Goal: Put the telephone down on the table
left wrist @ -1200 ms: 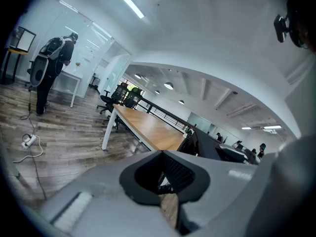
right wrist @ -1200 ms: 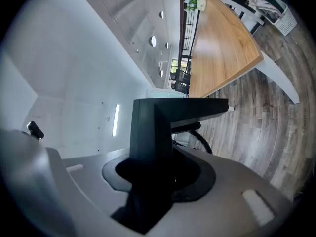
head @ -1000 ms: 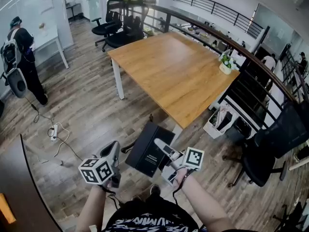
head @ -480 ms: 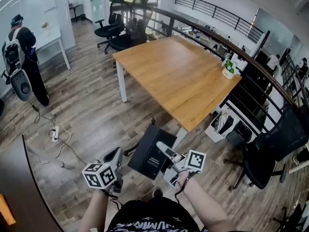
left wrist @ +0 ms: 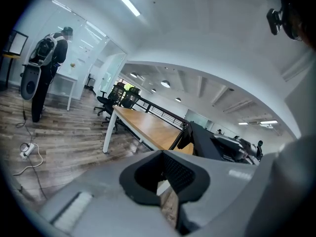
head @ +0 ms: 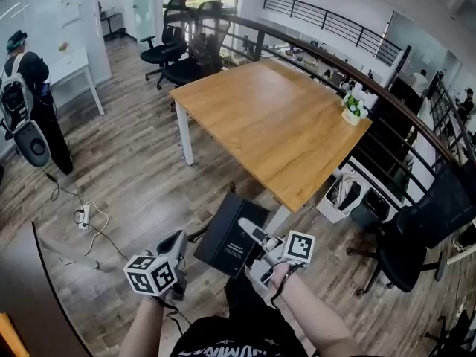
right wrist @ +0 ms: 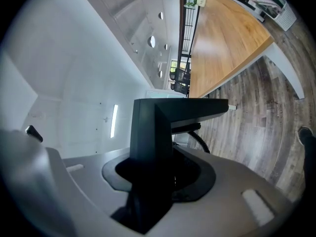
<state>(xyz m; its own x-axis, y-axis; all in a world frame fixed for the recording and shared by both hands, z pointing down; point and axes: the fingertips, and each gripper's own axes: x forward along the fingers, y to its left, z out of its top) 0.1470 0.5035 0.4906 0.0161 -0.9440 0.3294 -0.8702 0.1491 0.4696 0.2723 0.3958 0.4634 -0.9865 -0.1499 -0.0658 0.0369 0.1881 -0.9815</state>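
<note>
The black telephone [head: 229, 235] hangs above the wood floor, just short of the wooden table's [head: 275, 125] near corner. My right gripper [head: 250, 230] is shut on its right side. In the right gripper view the telephone [right wrist: 157, 132] fills the space between the jaws, its coiled cord [right wrist: 196, 141] trails beside it, and the table [right wrist: 222, 38] lies ahead. My left gripper [head: 180, 239] is to the left of the phone, apart from it, shut with nothing in it. The left gripper view shows the telephone [left wrist: 207, 143] at right and the table [left wrist: 148, 125] beyond.
A small potted plant [head: 351, 108] stands at the table's far right edge. A white basket [head: 338, 192] sits under that side. Black office chairs stand behind the table [head: 182, 39] and at right [head: 424, 229]. A person [head: 26, 88] stands at left; a power strip [head: 82, 214] lies on the floor.
Both grippers have moved a little toward the table, the right one carrying the telephone along. Neither grip has changed.
</note>
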